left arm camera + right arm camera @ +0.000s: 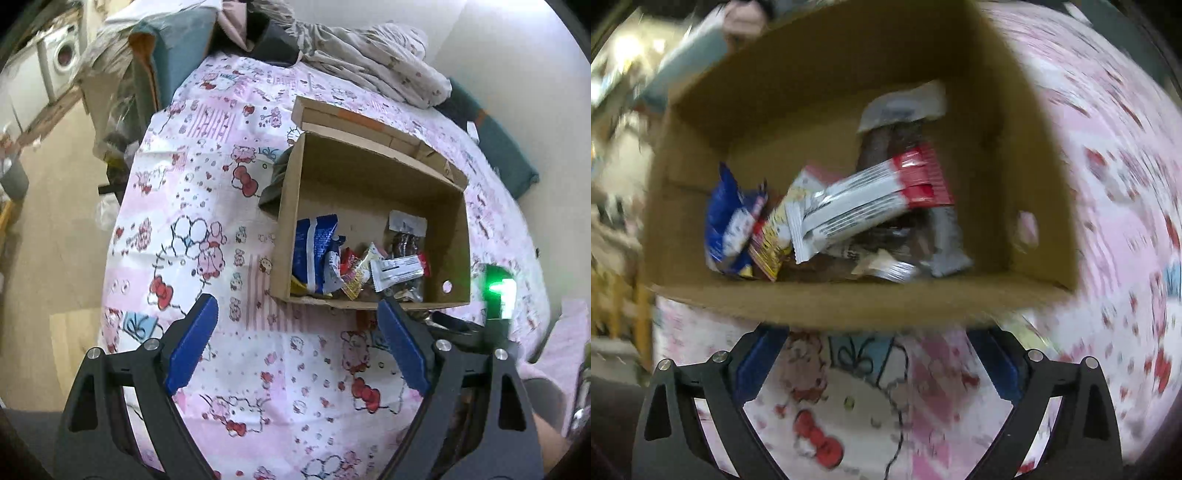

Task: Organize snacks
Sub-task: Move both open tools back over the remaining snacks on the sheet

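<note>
We've got the snacks (354,266) piled in the cardboard box (288,206), center-right of frame. Left gripper (295,347) & right gripper (875,365) both spread wide, empty. Risk: a low approach clips the box's near wall and shoves it.

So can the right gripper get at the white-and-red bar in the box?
Probably yes. The right gripper is open, empty, just outside the box's near wall; the bar lies atop the pile, uncovered. It must clear that wall first.

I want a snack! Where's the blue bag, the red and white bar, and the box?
blue bag (312,245), left wrist view, middle of its front.
red and white bar (864,206), right wrist view, white middle.
box (290,206), left wrist view, left wall.
</note>
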